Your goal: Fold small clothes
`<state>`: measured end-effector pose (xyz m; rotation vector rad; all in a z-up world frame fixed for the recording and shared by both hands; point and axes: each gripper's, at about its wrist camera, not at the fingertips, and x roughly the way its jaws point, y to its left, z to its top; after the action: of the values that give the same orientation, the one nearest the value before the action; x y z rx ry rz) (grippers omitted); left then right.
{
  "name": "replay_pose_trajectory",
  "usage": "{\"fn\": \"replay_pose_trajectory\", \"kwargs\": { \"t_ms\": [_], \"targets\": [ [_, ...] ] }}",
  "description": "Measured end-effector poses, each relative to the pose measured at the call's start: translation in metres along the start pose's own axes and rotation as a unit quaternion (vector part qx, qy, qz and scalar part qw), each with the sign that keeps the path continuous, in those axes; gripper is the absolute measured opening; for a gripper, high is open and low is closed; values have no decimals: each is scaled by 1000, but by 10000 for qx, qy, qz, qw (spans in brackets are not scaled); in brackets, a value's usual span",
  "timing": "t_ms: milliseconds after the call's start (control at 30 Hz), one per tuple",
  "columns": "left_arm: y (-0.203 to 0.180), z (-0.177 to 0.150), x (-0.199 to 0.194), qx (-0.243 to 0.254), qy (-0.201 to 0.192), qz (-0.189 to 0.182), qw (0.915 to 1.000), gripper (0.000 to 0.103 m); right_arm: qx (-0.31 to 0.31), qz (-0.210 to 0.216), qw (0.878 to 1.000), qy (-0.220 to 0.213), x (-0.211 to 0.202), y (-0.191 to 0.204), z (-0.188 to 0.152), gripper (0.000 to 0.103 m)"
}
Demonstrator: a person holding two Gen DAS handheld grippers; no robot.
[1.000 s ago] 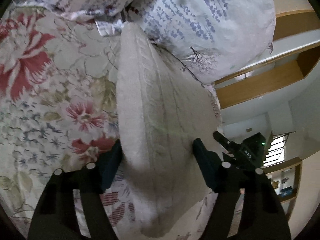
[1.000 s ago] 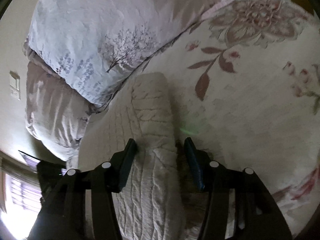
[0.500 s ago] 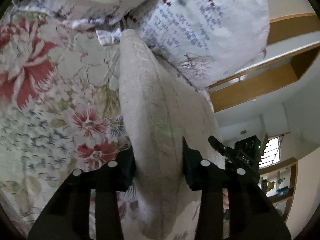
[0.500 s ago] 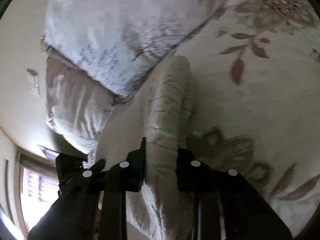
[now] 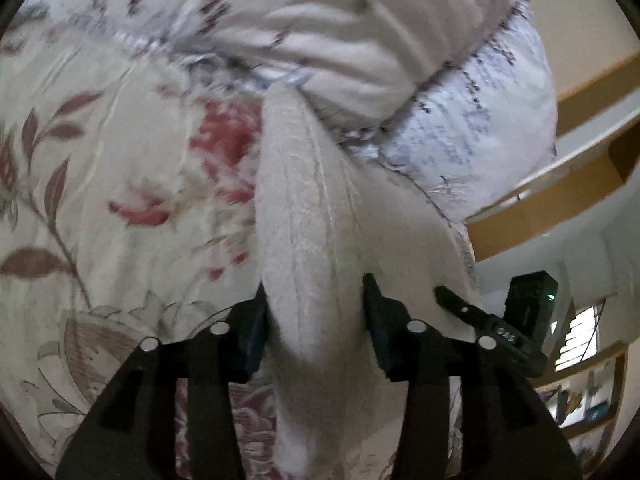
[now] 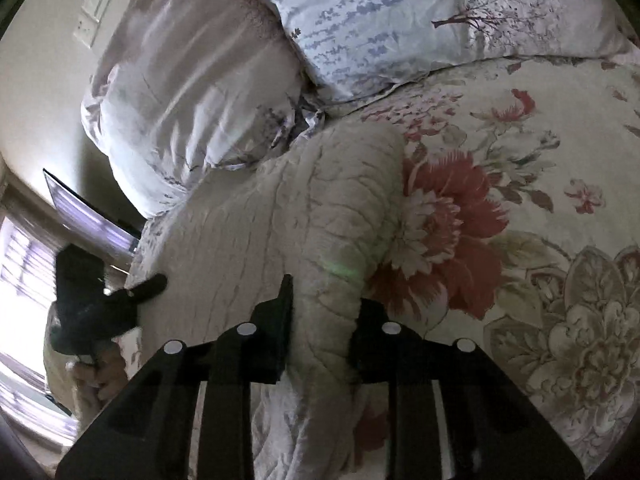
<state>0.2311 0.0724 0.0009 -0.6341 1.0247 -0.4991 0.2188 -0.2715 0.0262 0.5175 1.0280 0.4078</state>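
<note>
A cream cable-knit garment (image 5: 304, 216) lies on a floral bedspread (image 5: 120, 184) and runs up toward the pillows. My left gripper (image 5: 314, 316) is shut on one edge of the garment, cloth bunched between its jaws. My right gripper (image 6: 322, 320) is shut on the other edge of the same garment (image 6: 304, 216). Each gripper also shows in the other's view: the right gripper in the left wrist view (image 5: 500, 328), the left gripper in the right wrist view (image 6: 100, 296). The garment's lower end hangs out of sight below the fingers.
Two pale floral pillows (image 6: 400, 20) lie against the far end of the bed, close behind the garment. A wooden bed frame or shelf (image 5: 560, 184) and a bright window (image 5: 580, 336) show at the right. The bedspread (image 6: 540, 240) stretches to the right.
Both grippers have closed on the garment's edges and lifted them. Both views have swung, so the pillows and bedspread now sit differently in frame.
</note>
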Motion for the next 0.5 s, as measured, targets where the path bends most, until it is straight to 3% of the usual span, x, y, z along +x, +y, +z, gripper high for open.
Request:
{"fn": "replay_pose_trajectory", "kwargs": {
  "t_ms": [100, 200, 267, 300, 367, 433, 500],
  "targets": [
    [-5, -4, 0, 218, -91, 152, 9996, 55, 119, -129, 9998, -65, -1, -6, -1, 26],
    [-23, -8, -4, 707, -300, 617, 9951, 58, 16, -359, 9993, -141, -7, -1, -5, 31],
    [-33, -12, -22, 1046, -624, 891, 9885, 61, -224, -729, 9956, -535, -26, 11, -9, 35],
    [-40, -17, -33, 1270, -887, 1109, 9817, 68, -376, -831, 9925, -813, -38, 19, -13, 39],
    [-50, -27, -46, 1658, -1176, 1341, 9699, 75, -655, -783, 9877, -1184, -55, 33, -20, 39],
    [-61, -33, -47, 1966, -1198, 1464, 9621, 78, -949, -618, 9869, -1150, -57, 46, -27, 39],
    [-67, -37, -36, 2137, -997, 1584, 9588, 78, -1247, -706, 9872, -696, -41, 55, -36, 39]
  ]
}}
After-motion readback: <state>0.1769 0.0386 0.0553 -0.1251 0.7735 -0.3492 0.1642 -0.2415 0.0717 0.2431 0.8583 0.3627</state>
